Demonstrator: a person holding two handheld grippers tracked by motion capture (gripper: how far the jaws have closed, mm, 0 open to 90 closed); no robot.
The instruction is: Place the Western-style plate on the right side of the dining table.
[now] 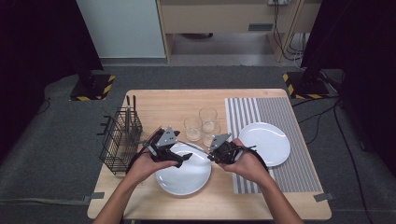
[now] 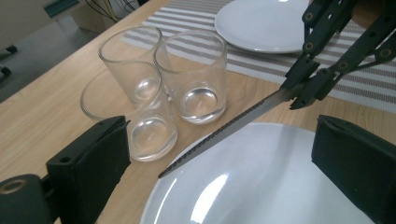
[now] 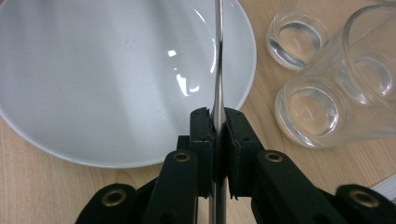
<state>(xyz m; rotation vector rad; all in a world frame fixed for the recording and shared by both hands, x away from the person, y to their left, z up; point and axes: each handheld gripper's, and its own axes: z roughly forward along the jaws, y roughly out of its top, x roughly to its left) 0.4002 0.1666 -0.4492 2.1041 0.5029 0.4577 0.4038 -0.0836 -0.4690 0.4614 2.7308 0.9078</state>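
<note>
The right tongs (image 3: pixel 218 140) are clamped on a knife (image 2: pixel 224 128), its blade reaching out over the near white plate (image 1: pixel 184 175). The left tongs (image 2: pixel 219 158) stand wide apart with nothing between them, the blade tip just ahead. Three glasses (image 1: pixel 201 126) crowd the plate's far rim — little room there. A second plate (image 1: pixel 268 144) sits on the striped mat (image 1: pixel 273 112) to the right; a wire rack (image 1: pixel 119 140) hugs the desk's (image 1: pixel 163 102) left edge.

lab: taped stand bases (image 1: pixel 92 87), floor cables (image 1: pixel 290 46)
</note>
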